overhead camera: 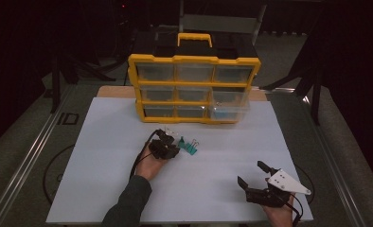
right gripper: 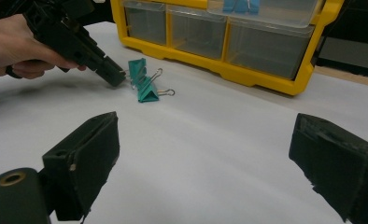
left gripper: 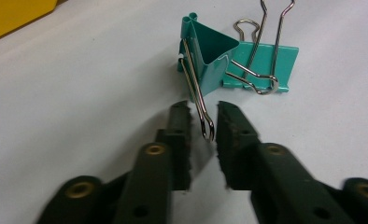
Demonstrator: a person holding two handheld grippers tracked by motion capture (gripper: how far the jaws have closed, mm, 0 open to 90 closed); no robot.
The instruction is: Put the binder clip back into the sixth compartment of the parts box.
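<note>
Nearer clip: a teal binder clip (left gripper: 205, 60) is seen lying on the white table sheet (overhead camera: 104, 156), just ahead of the left gripper (left gripper: 203, 122), with one wire handle (left gripper: 197, 95) reaching back toward the jaws.
Second clip: another teal binder clip (left gripper: 261, 63) is seen just behind and to the right of the first, apparently touching it; its wire handles are raised.
Key relation: the looped end of the nearer clip's wire handle is placed between the two jaw tips, with the handle's long axis running roughly along the gripper's line of reach, away toward the clip body.
Left gripper fingers: a narrow gap is kept around the wire; contact with the wire cannot be told, and no firm hold is shown.
Right gripper: the right gripper (right gripper: 210, 163) is held at the near right of the sheet, well apart from both clips, its jaws spread wide and empty.
Nearer hand: the left is judged the one placed to act.
Far side: a yellow drawer organiser (overhead camera: 194, 87) is stood at the far edge, with one right-hand drawer (overhead camera: 229, 108) pulled out.
Likely demand: a closing squeeze on the wire is judged to be what is called for next.
</note>
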